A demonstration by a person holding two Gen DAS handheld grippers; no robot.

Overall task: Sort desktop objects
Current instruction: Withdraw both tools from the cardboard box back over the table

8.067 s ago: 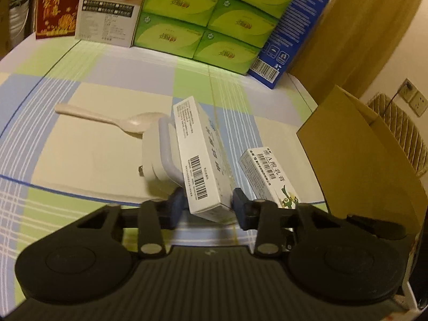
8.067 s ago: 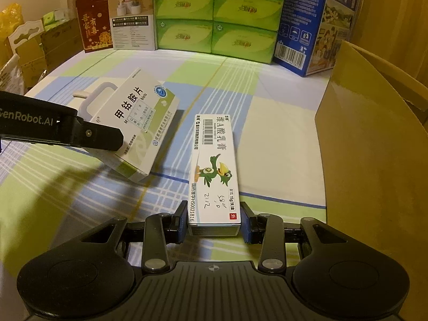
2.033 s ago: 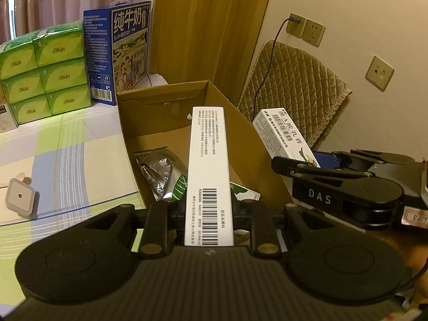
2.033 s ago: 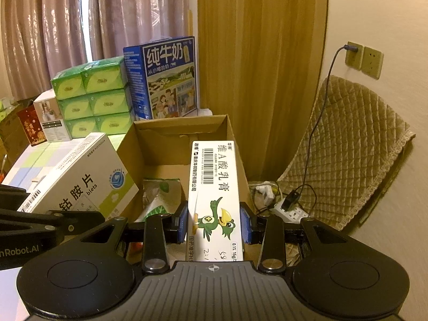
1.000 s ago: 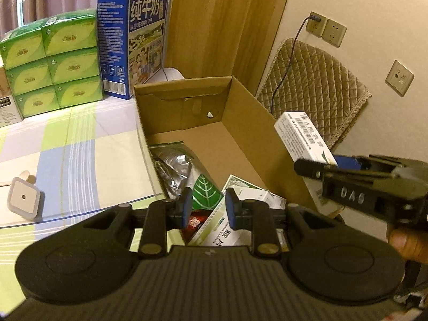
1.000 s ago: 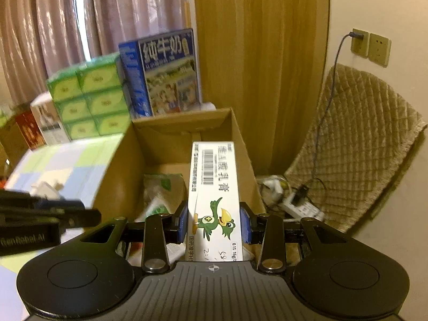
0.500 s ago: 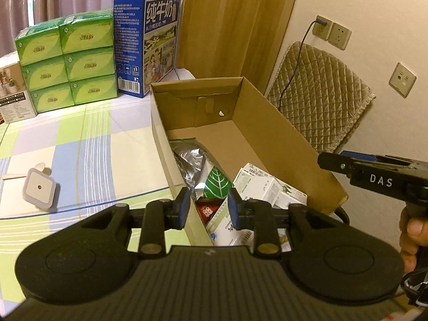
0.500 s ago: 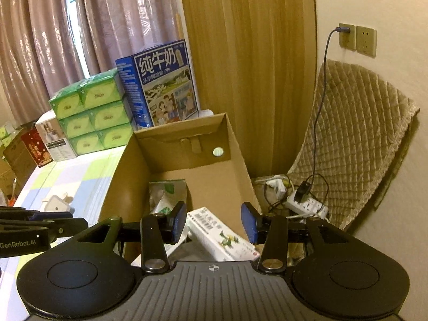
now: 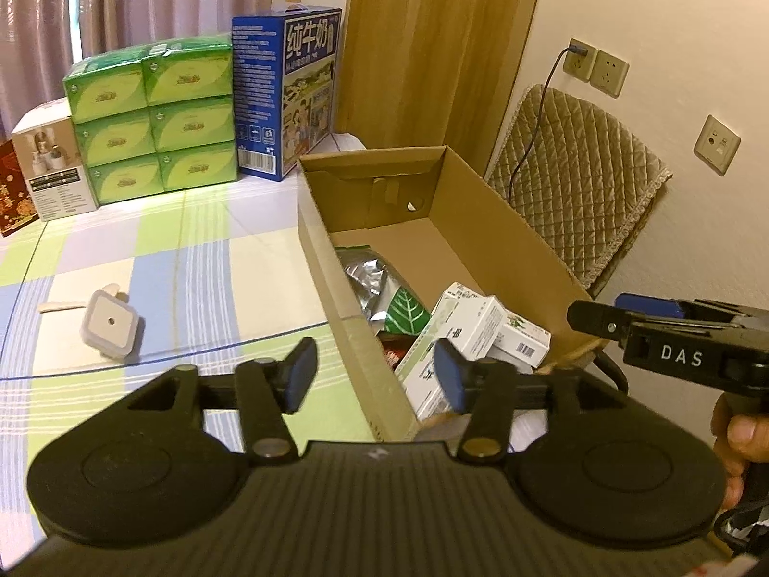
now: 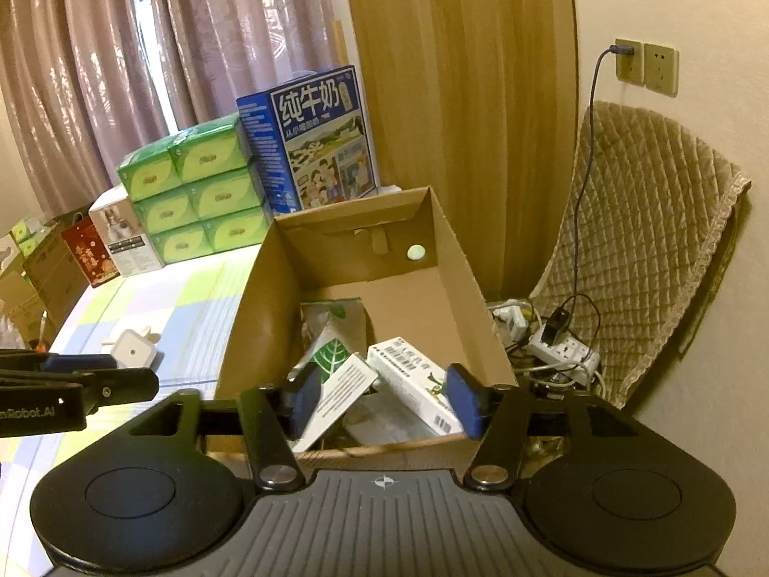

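Both grippers are held over the near end of the cardboard box (image 10: pixel 452 264). The left gripper (image 9: pixel 372 375) and right gripper (image 10: pixel 384 399) have just been opening; nothing is pinched. Two white cartons (image 10: pixel 413 384) lie inside the box; a white plug (image 9: pixel 111 326) remains left of it.

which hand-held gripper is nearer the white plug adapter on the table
Left. The left hand-held gripper hangs over the table edge beside the cardboard box, the white plug adapter just ahead to its left. The right hand-held gripper is over the box, farther away.
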